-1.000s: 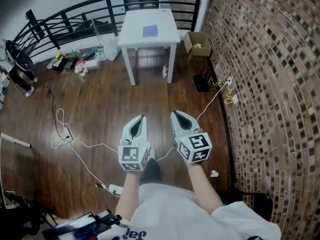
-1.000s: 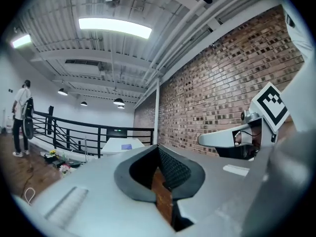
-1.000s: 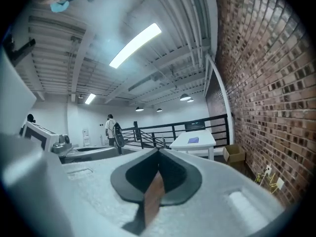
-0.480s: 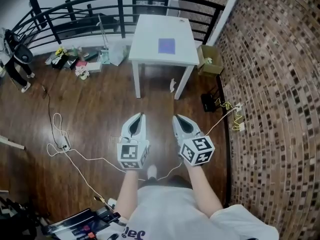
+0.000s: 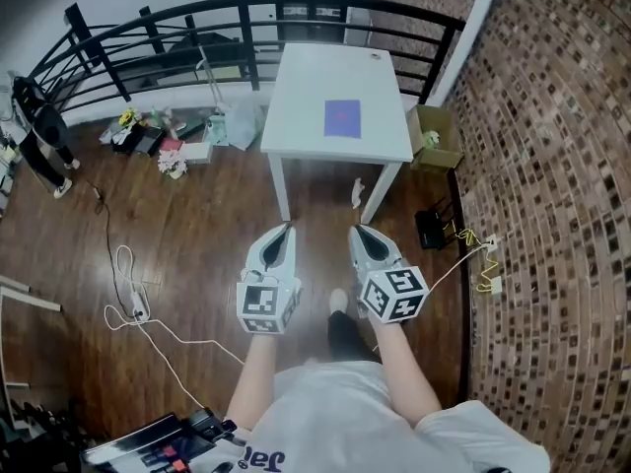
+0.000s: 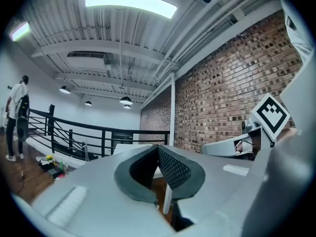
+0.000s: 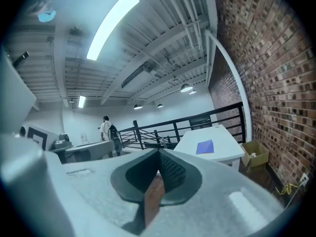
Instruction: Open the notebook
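Observation:
A purple notebook (image 5: 342, 118) lies closed on the far half of a small white table (image 5: 296, 116); the right gripper view shows it too, the notebook (image 7: 205, 146) flat on the table (image 7: 224, 138). Both grippers are held side by side over the wooden floor, short of the table's near edge. My left gripper (image 5: 284, 229) is shut with nothing in it, its jaws meeting at the tip (image 6: 158, 147). My right gripper (image 5: 356, 231) is likewise shut and empty (image 7: 159, 152). In the left gripper view the notebook is hidden.
A black railing (image 5: 197, 18) runs behind the table. The brick wall (image 5: 552, 166) stands on the right, with a cardboard box (image 5: 436, 138) and a black box (image 5: 432, 229) at its foot. Cables (image 5: 138, 313) trail over the floor at left, beside clutter (image 5: 168, 146). A person (image 6: 17, 117) stands far left.
The table and notebook have grown and come nearer in the head view. Both grippers have travelled forward toward the table, still side by side and shut.

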`<state>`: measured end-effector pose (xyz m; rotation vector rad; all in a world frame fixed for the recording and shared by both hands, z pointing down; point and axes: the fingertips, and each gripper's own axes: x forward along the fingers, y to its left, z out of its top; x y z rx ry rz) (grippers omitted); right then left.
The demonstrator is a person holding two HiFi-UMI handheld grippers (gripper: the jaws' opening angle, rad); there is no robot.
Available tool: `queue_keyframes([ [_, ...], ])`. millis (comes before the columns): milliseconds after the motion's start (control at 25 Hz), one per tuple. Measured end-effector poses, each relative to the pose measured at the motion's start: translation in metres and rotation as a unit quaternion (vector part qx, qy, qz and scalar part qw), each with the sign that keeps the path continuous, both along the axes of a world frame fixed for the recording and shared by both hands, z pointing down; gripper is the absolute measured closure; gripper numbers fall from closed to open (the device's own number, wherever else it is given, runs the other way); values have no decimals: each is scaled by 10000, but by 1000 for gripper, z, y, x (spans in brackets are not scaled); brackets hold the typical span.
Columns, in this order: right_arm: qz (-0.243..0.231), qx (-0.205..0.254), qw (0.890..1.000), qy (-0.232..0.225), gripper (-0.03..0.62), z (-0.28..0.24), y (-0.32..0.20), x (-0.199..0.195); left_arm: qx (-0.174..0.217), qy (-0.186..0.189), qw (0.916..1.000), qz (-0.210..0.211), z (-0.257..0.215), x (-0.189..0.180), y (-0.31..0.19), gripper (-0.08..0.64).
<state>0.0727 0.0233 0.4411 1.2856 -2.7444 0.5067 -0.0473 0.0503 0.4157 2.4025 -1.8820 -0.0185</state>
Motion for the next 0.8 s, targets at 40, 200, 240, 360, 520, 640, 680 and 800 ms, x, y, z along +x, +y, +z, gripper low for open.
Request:
queue_keyframes([
  [40, -72, 32, 10000, -32, 604, -2, -20, -5, 49, -4, 10000, -82, -9, -6, -21, 545],
  [200, -364, 396, 9985, -74, 603, -30, -110, -20, 348, 6, 9986, -391, -46, -18, -102, 545],
  [240, -428, 499, 9978, -74, 604, -39, -131, -23, 457, 7, 9978, -474, -55, -18, -120, 545],
  [360, -543, 741, 9957, -141, 603, -60, -184, -26, 718, -70, 9958, -559, -68, -17, -169, 545],
  [520, -562, 518, 9970, -150, 604, -42, -234, -28, 598, -112, 9974, -376, -51, -8, -223, 545],
  [640, -703, 281, 9971, -47, 604, -18, -269, -47, 416, -68, 9988, -264, -35, -14, -266, 546],
  [680, -715, 272, 9971, -28, 603, -14, -283, -54, 376, -82, 9990, -231, -30, -19, -283, 545],
  [800, -602, 254, 9979, 44, 604, -5, -329, -65, 270, -56, 9996, -81, -15, -33, -334, 545],
])
